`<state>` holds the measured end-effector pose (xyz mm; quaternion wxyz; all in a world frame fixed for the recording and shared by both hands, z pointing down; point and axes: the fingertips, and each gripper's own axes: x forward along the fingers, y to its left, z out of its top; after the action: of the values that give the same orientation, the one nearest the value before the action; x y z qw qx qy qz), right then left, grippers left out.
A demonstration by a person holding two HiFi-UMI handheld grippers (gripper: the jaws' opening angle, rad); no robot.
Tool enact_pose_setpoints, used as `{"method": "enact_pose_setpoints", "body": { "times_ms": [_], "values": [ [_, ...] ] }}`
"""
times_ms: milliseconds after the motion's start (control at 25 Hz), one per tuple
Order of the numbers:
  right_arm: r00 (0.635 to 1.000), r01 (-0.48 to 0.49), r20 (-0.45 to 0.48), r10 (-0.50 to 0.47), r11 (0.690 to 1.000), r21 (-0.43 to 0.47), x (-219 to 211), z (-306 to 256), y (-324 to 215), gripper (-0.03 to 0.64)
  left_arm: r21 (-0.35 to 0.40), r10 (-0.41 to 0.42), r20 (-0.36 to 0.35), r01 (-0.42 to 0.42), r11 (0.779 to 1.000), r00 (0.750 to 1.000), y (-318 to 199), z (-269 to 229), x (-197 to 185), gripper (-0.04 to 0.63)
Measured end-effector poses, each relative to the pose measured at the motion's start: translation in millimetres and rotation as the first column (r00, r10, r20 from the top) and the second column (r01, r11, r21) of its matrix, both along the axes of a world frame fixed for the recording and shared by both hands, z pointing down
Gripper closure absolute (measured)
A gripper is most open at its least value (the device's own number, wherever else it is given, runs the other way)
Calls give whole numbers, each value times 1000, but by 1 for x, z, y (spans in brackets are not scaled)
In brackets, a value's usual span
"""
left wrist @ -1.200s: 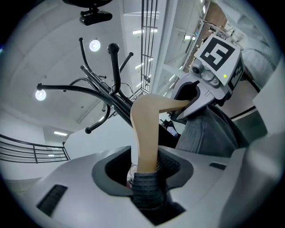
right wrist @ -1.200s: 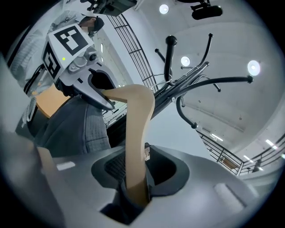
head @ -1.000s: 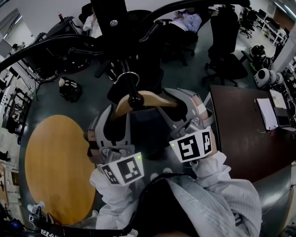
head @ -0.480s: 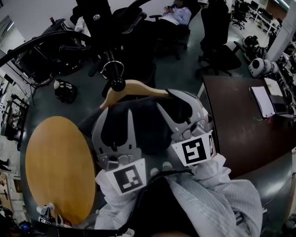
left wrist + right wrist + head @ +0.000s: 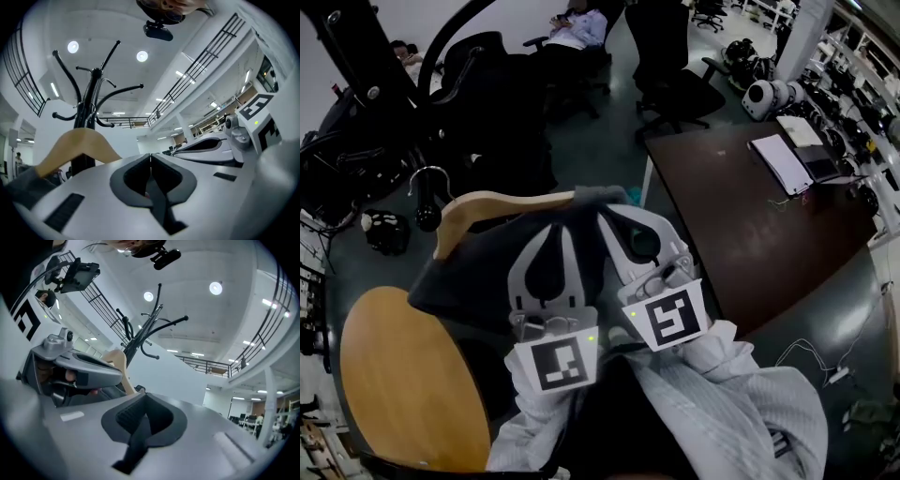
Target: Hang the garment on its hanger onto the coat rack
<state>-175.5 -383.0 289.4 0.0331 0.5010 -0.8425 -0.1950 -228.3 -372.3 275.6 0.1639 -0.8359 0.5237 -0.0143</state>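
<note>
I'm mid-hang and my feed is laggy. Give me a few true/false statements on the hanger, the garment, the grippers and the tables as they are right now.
1. The left gripper and the right gripper both have their jaws together with nothing between them. True.
2. The hanger is black plastic. False: it is light wood.
3. A dark garment is draped on the hanger. True.
4. The hanger lies to the right of both grippers. False: in the head view it is to their left.
5. The round wooden table is on the person's right. False: it is at the lower left; the dark desk is on the right.
</note>
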Motion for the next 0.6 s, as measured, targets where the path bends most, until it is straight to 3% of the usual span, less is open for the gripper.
{"method": "enact_pose_setpoints", "body": {
  "times_ms": [160,600],
  "values": [
    [997,-22,70,28,997,-77,19,15,-4,615,-58,71,-60,-75,995,996,-8,15,21,589],
    [990,-79,99,97,982,-173,59,40,-15,615,-133,145,-65,-153,979,987,-23,40,59,589]
  ]
}}
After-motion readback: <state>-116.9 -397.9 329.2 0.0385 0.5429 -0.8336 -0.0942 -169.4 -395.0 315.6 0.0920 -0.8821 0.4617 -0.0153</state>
